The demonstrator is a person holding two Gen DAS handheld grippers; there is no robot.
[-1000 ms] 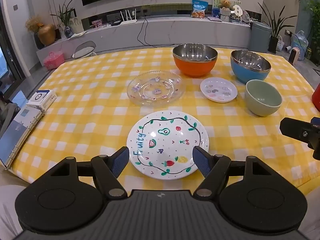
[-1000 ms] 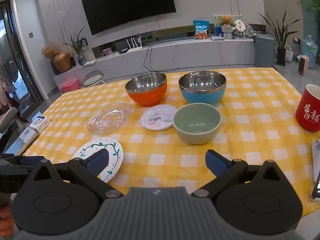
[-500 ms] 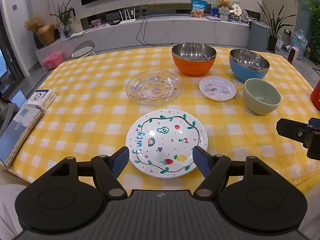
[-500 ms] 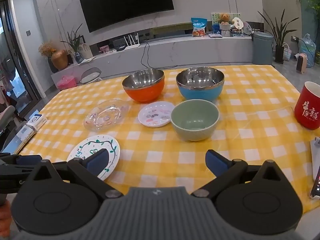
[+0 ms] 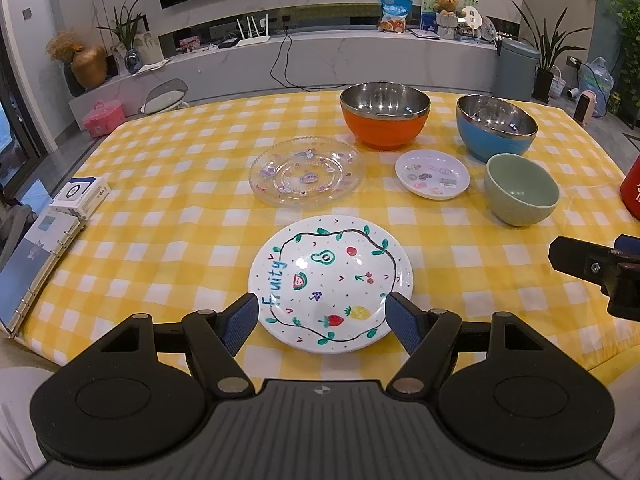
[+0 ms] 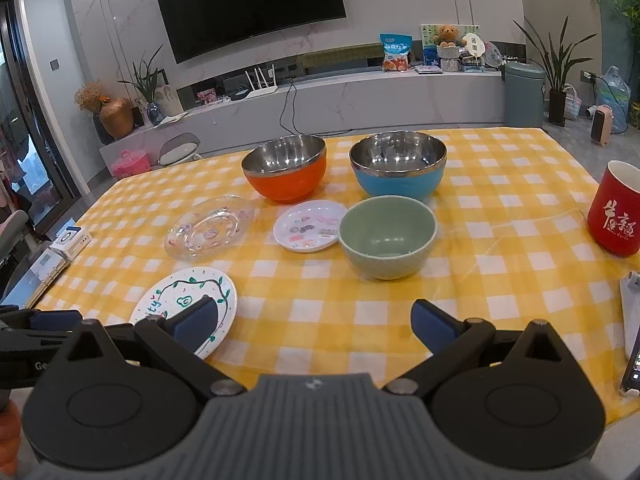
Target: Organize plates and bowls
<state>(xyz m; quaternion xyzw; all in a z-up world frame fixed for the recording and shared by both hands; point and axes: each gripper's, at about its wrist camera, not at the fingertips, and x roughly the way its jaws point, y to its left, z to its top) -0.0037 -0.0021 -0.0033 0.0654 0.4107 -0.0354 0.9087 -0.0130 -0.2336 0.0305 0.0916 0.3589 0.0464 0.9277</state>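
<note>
The fingers (image 5: 240, 322) of the left gripper (image 5: 322, 320) are spread wide, and nothing is held between them; the near part of the white fruit plate (image 5: 330, 280) is framed by the two blue pads, which sit at either side of its rim, though whether it is touched cannot be told. The right gripper (image 6: 316, 322) is likewise held wide open and empty, with bare yellow checked tablecloth (image 6: 500, 200) seen between its pads. In the right wrist view, part of the fruit plate (image 6: 176, 292) is covered by the left pad of that gripper.

Beyond the fruit plate, a clear glass plate (image 5: 306, 170) with small stickers is laid flat on the cloth. To its right a small white saucer (image 5: 432, 174) is set, and just beside that a pale green bowl (image 5: 520, 190) stands upright. Behind these, an orange bowl (image 5: 384, 114) and a blue bowl (image 5: 496, 128), both steel-lined, are placed side by side, apart from each other. All the dishes are separate; none is stacked.

A red mug (image 6: 616, 208) is seen at the right edge of the table, and a ring binder (image 5: 32, 268) with a small white box (image 5: 80, 196) beside it lies at the left edge.
</note>
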